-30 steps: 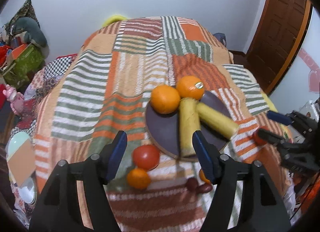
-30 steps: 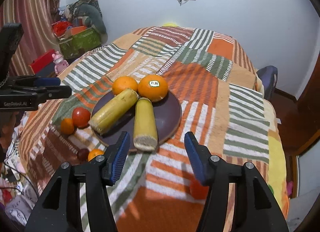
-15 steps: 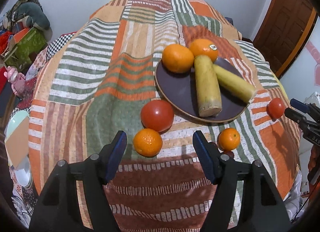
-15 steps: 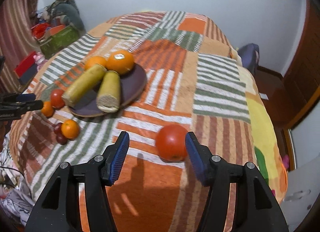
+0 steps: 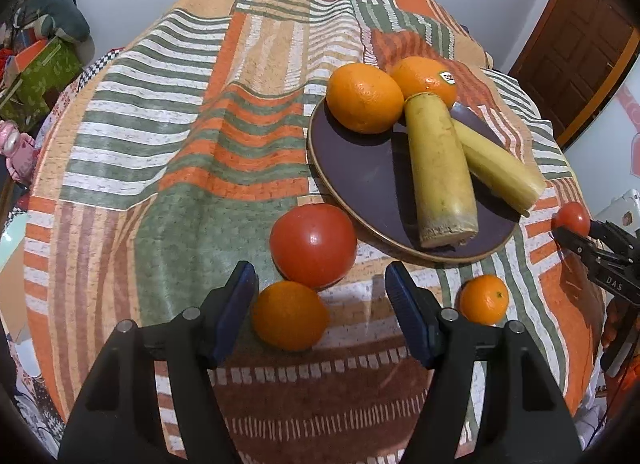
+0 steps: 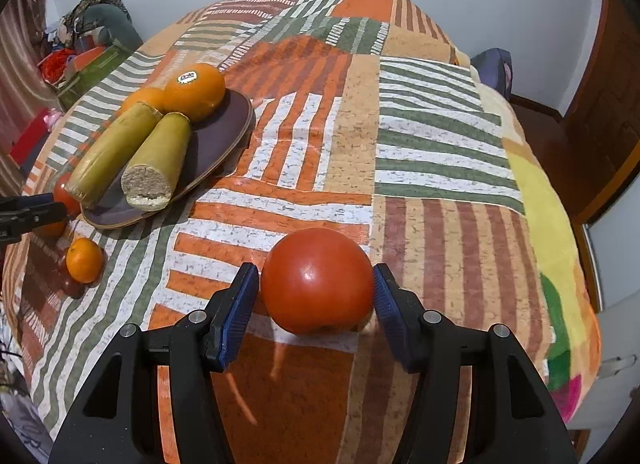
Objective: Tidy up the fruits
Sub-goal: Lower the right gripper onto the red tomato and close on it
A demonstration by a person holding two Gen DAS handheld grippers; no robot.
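Observation:
A dark round plate point(image 5: 360, 168) on the striped blanket holds two oranges point(image 5: 364, 98) and two yellow-green cut stalks point(image 5: 440, 168). In the left wrist view my left gripper point(image 5: 320, 300) is open, with a small orange point(image 5: 290, 314) between its fingers and a red tomato point(image 5: 314, 244) just beyond. Another small orange point(image 5: 484, 298) lies to the right. In the right wrist view my right gripper point(image 6: 316, 304) is open around a second red tomato point(image 6: 318, 280), its blue pads close beside it. The plate point(image 6: 224, 136) sits far left there.
The blanket-covered bed point(image 6: 420, 124) drops off on all sides. Toys and a green box point(image 5: 40, 68) stand at the left. A brown door point(image 5: 580, 44) is at the right. A small orange point(image 6: 84, 260) and dark fruits point(image 6: 72, 286) lie near the bed's left edge.
Both grippers have moved closer to the fruit. The small orange now sits between the left fingers, and the tomato now sits between the right fingers.

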